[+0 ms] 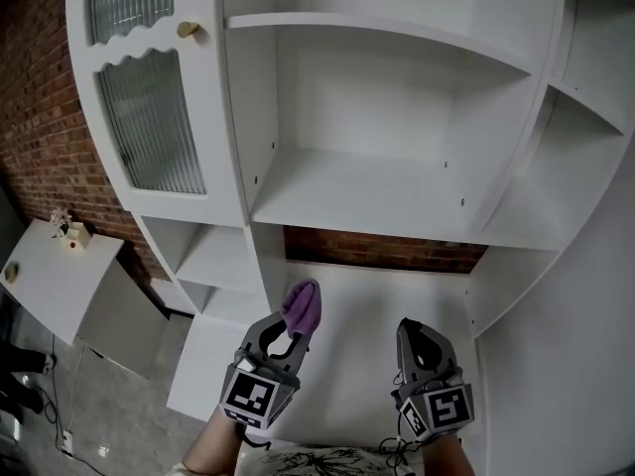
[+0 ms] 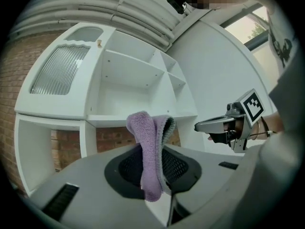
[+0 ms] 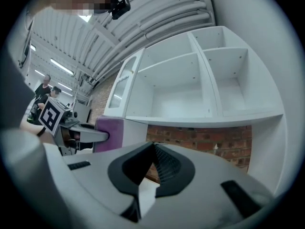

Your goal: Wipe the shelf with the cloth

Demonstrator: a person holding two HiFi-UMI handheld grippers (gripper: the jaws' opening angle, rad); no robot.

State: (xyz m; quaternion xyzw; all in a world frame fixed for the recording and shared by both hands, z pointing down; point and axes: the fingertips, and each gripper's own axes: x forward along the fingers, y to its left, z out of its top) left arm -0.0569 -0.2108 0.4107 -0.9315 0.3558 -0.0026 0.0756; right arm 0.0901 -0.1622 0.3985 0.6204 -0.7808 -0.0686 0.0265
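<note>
The left gripper [image 1: 294, 331] is gripping a purple cloth [image 2: 151, 152], its two jaws pressing in on the folded fabric from either side. The cloth is hanging down between the jaws and bunching into a soft loop just past their tips. Off to its right, well apart, the right gripper [image 1: 421, 349] is pointing the same way. Its jaws are meeting tip to tip with nothing between them, and only a thin slit is showing lower down. Both grippers are being held over a white lower surface [image 1: 367, 305] of a shelving unit. Straight ahead of the jaws, a strip of red brick wall [image 1: 382, 250] is showing through the unit's open back. Just above that strip, the wide white shelf [image 1: 367, 198] is stretching across, ahead of and above both grippers, and the cloth is not touching it. Further up and to the left of the left gripper, a ribbed glass door [image 1: 151, 122] is catching the light, with a small round knob [image 1: 188, 30] near its upper right corner.
</note>
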